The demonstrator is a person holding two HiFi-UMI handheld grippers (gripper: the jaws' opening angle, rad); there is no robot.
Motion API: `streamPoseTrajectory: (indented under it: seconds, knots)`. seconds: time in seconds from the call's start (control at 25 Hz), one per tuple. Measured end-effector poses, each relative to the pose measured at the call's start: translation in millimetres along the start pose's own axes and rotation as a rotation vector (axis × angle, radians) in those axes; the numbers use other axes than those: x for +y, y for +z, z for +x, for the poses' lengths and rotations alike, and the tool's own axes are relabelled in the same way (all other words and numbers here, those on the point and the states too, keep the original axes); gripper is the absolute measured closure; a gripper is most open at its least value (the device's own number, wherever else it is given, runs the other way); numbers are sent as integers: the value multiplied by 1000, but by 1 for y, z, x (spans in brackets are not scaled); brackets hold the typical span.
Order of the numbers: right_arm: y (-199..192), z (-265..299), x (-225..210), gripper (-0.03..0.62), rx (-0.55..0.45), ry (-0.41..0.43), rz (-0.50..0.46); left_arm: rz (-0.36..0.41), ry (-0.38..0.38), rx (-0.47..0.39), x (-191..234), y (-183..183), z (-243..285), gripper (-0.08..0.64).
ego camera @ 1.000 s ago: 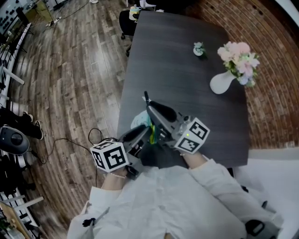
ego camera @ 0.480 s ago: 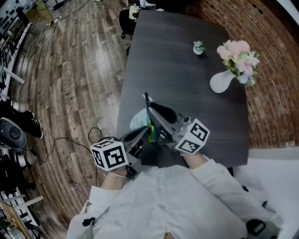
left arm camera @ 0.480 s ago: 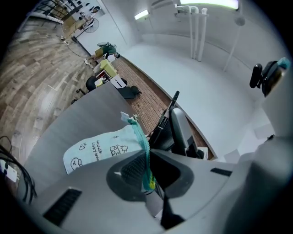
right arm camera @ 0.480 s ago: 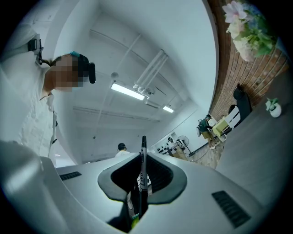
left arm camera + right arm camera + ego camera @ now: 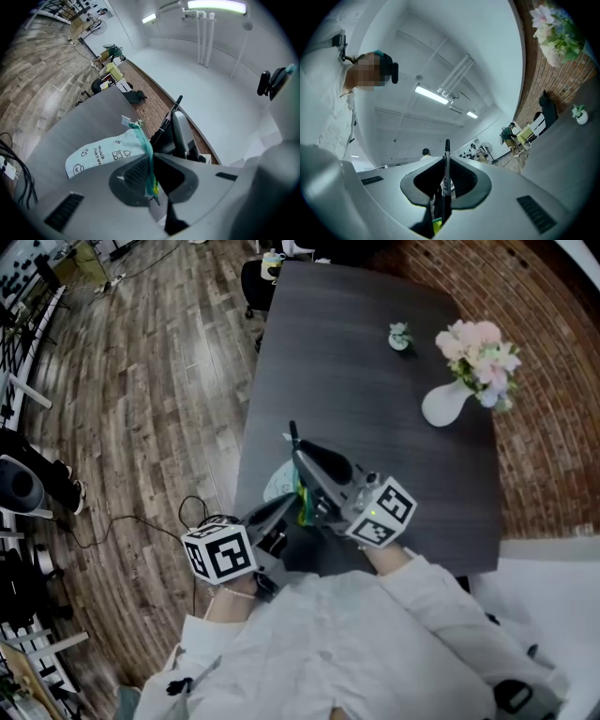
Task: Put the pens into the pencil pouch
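One pouch (image 5: pixel 101 152), one black pen (image 5: pixel 446 161).

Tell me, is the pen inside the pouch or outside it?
Outside. The right gripper is shut on the pen, whose tip points up into the air, not into the pouch.

My left gripper (image 5: pixel 151 168) has just been closing its jaws, and they now pinch the teal zipper edge (image 5: pixel 147 149) of the pale blue pencil pouch (image 5: pixel 105 152), whose far end rests on the grey table (image 5: pixel 70 126). Just beyond, a black pen (image 5: pixel 174 107) sticks out of my right gripper (image 5: pixel 182 133).
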State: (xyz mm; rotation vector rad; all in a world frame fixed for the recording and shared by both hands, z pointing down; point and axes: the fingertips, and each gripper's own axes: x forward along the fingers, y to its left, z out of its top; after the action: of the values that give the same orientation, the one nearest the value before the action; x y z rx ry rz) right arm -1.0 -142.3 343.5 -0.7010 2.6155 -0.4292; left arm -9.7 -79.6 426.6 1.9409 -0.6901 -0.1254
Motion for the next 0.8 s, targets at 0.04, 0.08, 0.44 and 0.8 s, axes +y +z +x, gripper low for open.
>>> streamPoseTrajectory:
  seconds: [0.04, 0.08, 0.44, 0.8]
  knots:
    - [-2, -1, 1, 551, 9, 3, -10, -2, 2, -3, 1, 0, -1, 532]
    - [-3, -2, 2, 552, 22, 6, -20, -3, 3, -6, 1, 1, -2, 532]
    - [-19, -24, 0, 551, 119, -16, -64, -10, -3, -31, 0, 7, -3, 532]
    - [-23, -30, 9, 551, 156, -19, -65, -9, 2, -32, 4, 7, -7, 532]
